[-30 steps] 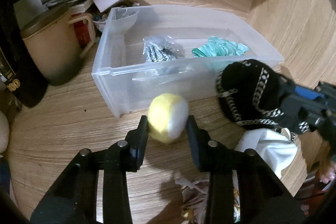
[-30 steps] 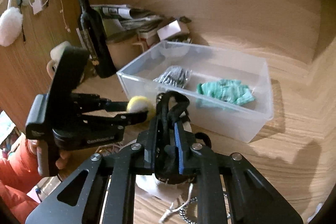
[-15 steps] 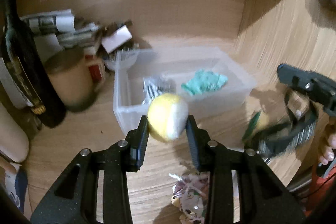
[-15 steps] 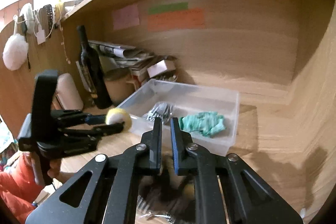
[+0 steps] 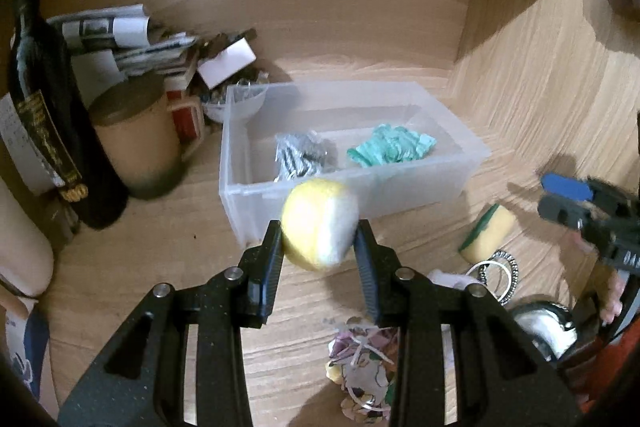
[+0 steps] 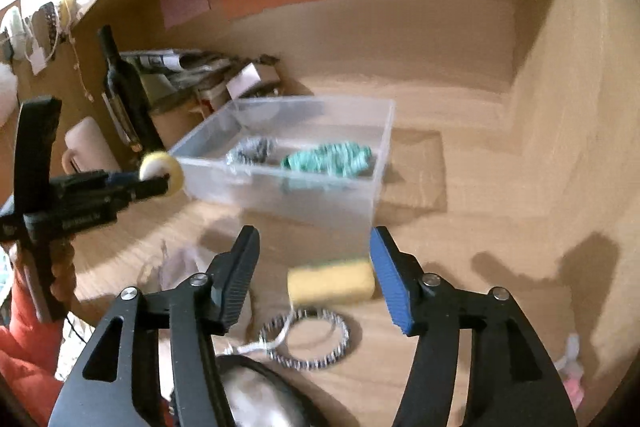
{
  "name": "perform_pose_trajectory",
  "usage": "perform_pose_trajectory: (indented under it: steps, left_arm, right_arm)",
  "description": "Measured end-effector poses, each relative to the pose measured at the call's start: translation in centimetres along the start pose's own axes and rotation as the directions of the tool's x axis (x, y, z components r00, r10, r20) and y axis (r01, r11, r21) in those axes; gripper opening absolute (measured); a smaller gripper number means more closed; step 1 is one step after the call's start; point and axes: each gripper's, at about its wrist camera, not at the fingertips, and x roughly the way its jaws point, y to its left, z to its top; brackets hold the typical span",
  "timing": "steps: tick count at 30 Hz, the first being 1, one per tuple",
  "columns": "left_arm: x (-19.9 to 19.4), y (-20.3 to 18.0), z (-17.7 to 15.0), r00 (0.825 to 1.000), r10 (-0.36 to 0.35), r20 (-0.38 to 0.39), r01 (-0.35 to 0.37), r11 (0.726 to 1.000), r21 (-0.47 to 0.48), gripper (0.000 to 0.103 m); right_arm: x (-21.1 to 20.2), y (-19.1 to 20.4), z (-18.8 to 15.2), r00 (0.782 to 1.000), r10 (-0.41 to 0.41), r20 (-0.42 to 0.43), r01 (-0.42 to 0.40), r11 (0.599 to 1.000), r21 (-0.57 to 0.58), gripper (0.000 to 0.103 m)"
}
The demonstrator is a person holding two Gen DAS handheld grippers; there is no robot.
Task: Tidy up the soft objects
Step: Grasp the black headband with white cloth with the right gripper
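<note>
The left hand-held gripper (image 5: 319,247) pinched a yellow-and-white soft ball (image 5: 319,223) between its two fingers, holding it in the air just short of the near wall of a clear plastic bin (image 5: 256,205). From the right wrist view the same ball (image 6: 162,167) sat at about 9 o'clock, level with the bin's left corner and beside it, not over the opening.

Inside the bin lay a crumpled teal cloth (image 5: 390,147) toward 3 o'clock and a grey striped bundle (image 5: 301,157) toward 9 o'clock, near each other but apart.

The right hand-held gripper (image 6: 314,277) was spread wide with nothing between its fingers, hovering above the table (image 6: 460,227). A yellow sponge (image 6: 331,282) lay on the table between the fingertips in that view, and a beaded ring (image 6: 306,339) lay just beside it at 6 o'clock. A patterned fabric bundle (image 5: 362,367) rested on the table at 6 o'clock in the left wrist view.

At 9 o'clock of the bin stood a tan mug (image 5: 138,143) and a dark bottle (image 5: 44,99), with stacked papers (image 5: 132,43) behind them.
</note>
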Motion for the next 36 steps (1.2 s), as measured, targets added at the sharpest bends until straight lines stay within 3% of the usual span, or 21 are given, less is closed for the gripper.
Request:
perform_pose_trajectory:
  steps: [10,19,22,24,27,32,36]
  left_arm:
    - [-0.9,0.1,-1.1,1.0,0.01,-0.002,-0.01,1.0,-0.027,0.035]
    - [-2.0,-0.8,-1.9,1.0,0.006,0.013,-0.005,0.999,-0.035,0.035]
    - [-2.5,-1.1,-2.3,1.0,0.007,0.018,-0.006,0.999,-0.034,0.035]
    - [-2.8,-1.3,-2.5,1.0,0.01,0.022,-0.009,0.999,-0.031,0.035]
    - [-3.3,-1.5,-2.6,0.999,0.017,0.037,-0.016,1.0,-0.027,0.035]
    - [-3.6,-1.6,-2.1,0.998,0.016,0.056,-0.014,0.999,-0.035,0.035]
    - [-3.8,-1.8,-1.5,0.997,0.015,0.074,-0.013,1.0,-0.028,0.035]
  right_arm:
    - [-2.1,0.8,-3.5,0.999,0.003,-0.05,-0.005,1.0,-0.029,0.054]
    - [-1.2,2.2,-8.3,0.983,0.009,-0.186,-0.015,0.999,-0.034,0.054]
    - [-1.1,2.4,-8.8,0.984,-0.02,-0.177,0.011,0.999,-0.052,0.042]
    - [-1.0,2.4,-8.7,0.984,-0.044,-0.17,0.033,0.997,-0.064,0.027]
    - [-1.0,1.9,-8.6,0.986,-0.03,-0.161,0.024,0.999,-0.036,0.018]
    - [-1.6,1.9,-8.3,0.991,-0.034,-0.13,0.032,0.999,-0.023,0.012]
    - [-3.4,1.4,-6.7,0.997,-0.061,-0.053,0.061,0.998,-0.015,0.011]
